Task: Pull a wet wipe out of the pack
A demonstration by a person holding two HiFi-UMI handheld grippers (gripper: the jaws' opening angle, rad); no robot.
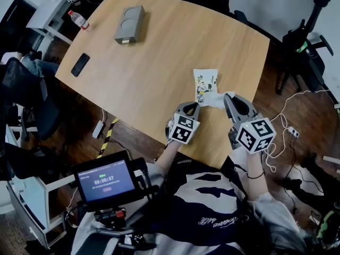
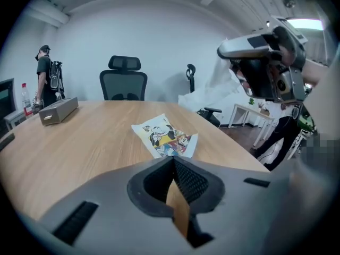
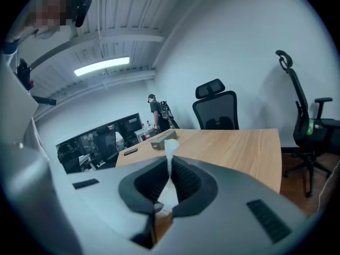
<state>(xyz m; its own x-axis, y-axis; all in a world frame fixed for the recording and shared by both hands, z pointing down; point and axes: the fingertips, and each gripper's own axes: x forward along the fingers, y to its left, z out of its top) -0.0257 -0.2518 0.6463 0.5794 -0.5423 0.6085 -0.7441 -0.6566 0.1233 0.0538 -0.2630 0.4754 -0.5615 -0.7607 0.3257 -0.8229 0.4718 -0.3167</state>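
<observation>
Right gripper (image 3: 169,170): jaws closed on a thin white wet wipe (image 3: 170,147); a strip of it stands up between the pads.
Left gripper (image 2: 174,177): jaws together, nothing between them; lower centre of the head view, just left of the right one.
Pack: flat white wet-wipe pack with cartoon print (image 1: 205,85), lying on the light wooden table (image 1: 159,62), right of centre, just beyond both grippers.
Pack axis: long axis runs up-down in the head view, near end toward the grippers.
Wipe spread: crumpled, reaching from the right jaws leftward to the pack's lower right edge.
Unclear: pack opening not made out; wipe's far end overlaps the pack, joined or free cannot be told.
</observation>
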